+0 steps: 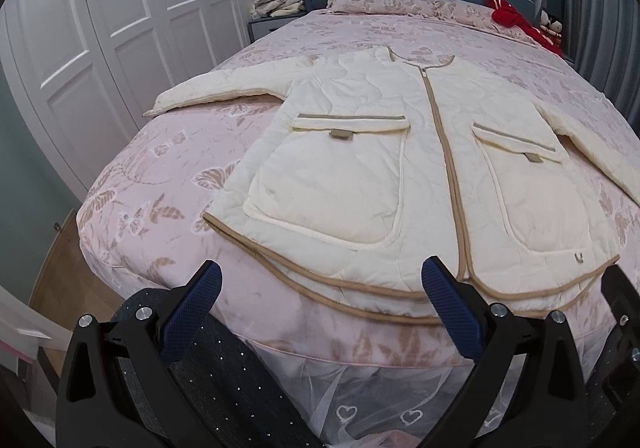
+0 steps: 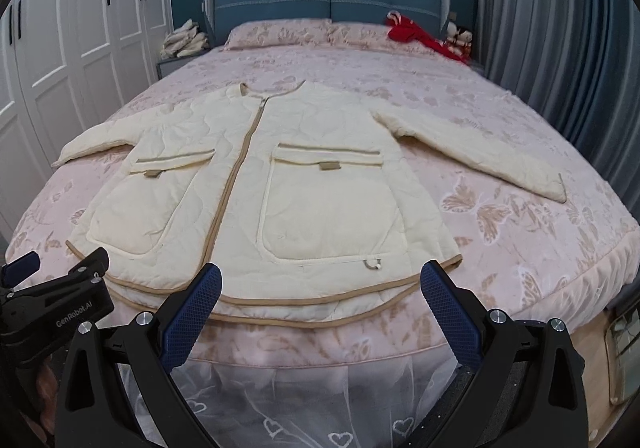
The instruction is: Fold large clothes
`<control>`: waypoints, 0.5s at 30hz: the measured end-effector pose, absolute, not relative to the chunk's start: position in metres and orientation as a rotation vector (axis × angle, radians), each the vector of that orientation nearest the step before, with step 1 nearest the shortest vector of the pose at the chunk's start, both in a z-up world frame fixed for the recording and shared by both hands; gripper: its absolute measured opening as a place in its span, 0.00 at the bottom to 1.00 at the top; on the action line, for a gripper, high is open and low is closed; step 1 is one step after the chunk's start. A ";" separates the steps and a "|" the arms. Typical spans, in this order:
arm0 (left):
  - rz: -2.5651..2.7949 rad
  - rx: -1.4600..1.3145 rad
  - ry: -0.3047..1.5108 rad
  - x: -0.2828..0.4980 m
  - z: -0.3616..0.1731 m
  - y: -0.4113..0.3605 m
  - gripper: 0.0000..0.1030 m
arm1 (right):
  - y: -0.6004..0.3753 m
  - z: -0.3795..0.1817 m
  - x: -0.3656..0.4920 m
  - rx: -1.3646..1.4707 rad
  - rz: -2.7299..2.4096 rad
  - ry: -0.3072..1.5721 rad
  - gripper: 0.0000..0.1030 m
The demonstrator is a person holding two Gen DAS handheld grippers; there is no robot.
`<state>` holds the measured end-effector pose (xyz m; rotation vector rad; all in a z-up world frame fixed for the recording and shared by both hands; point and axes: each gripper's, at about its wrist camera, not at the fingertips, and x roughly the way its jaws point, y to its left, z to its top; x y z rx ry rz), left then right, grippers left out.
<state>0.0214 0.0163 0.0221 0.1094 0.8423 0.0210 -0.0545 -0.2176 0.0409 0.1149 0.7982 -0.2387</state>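
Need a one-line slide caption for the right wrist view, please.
Open right tongs hover at the bed's foot before a cream quilted jacket laid flat, zipped, sleeves spread.
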 end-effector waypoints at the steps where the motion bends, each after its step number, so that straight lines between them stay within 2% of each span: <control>1: 0.021 0.108 0.844 0.023 0.023 0.017 0.95 | -0.218 0.041 -0.052 0.122 -0.237 0.806 0.95; 7: 0.011 0.104 0.867 0.032 0.027 0.018 0.95 | -0.244 0.037 -0.033 0.196 -0.221 0.856 0.95; 15: -0.005 0.109 0.877 0.046 0.027 0.019 0.95 | -0.394 0.013 -0.007 0.445 -0.454 0.899 0.95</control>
